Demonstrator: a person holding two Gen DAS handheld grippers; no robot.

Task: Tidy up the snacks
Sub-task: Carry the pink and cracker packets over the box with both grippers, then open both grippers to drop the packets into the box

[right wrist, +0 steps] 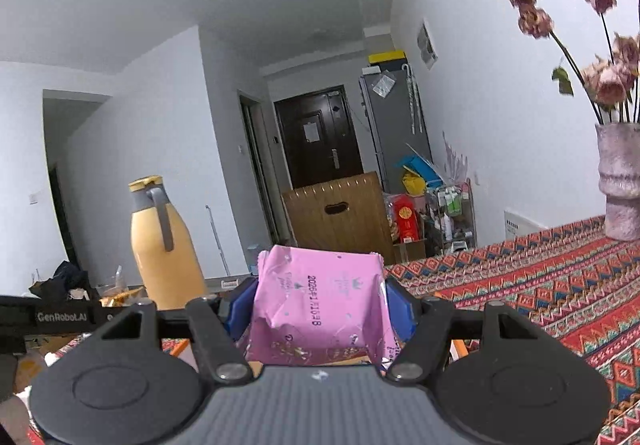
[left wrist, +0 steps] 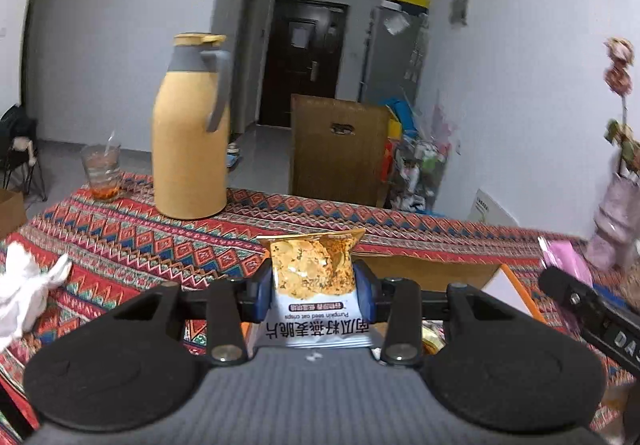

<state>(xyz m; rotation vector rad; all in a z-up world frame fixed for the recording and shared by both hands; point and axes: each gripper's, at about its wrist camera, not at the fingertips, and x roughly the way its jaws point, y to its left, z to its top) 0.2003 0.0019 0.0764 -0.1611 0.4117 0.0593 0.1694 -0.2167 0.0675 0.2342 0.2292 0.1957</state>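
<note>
My left gripper (left wrist: 314, 281) is shut on a pumpkin seed oat crisps packet (left wrist: 312, 265), white and orange, held upright above the patterned tablecloth (left wrist: 120, 241). My right gripper (right wrist: 320, 305) is shut on a pink snack packet (right wrist: 320, 301) and holds it above the table. The right gripper with its pink packet also shows at the right edge of the left wrist view (left wrist: 564, 261). Below the left gripper lies an open cardboard box (left wrist: 432, 269) with an orange-edged flap.
A yellow thermos jug (left wrist: 190, 129) and a glass cup (left wrist: 102, 173) stand at the table's far left. A white crumpled cloth (left wrist: 24, 281) lies at the left. A vase of dried roses (right wrist: 620, 181) stands far right. A wooden chair back (left wrist: 338, 149) is beyond the table.
</note>
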